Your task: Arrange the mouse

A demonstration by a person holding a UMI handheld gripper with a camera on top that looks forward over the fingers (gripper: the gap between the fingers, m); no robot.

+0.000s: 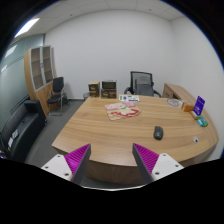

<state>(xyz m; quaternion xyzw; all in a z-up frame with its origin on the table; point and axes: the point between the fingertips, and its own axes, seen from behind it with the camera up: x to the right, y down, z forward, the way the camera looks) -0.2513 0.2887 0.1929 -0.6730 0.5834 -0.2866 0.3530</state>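
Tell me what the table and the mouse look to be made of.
Table: looks like wood or wood-look laminate, going by its even light-brown top with a smooth, faintly shiny surface; which of the two cannot be told.
Mouse: probably plastic, dark and matte, a small rounded shell; too small to say more.
The tool hangs open above the table's near edge, holding nothing.

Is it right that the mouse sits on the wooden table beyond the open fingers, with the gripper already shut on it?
Not quite. The gripper view shows the gripper open and holding nothing. The mouse does sit on the wooden table, well beyond the fingers and untouched.
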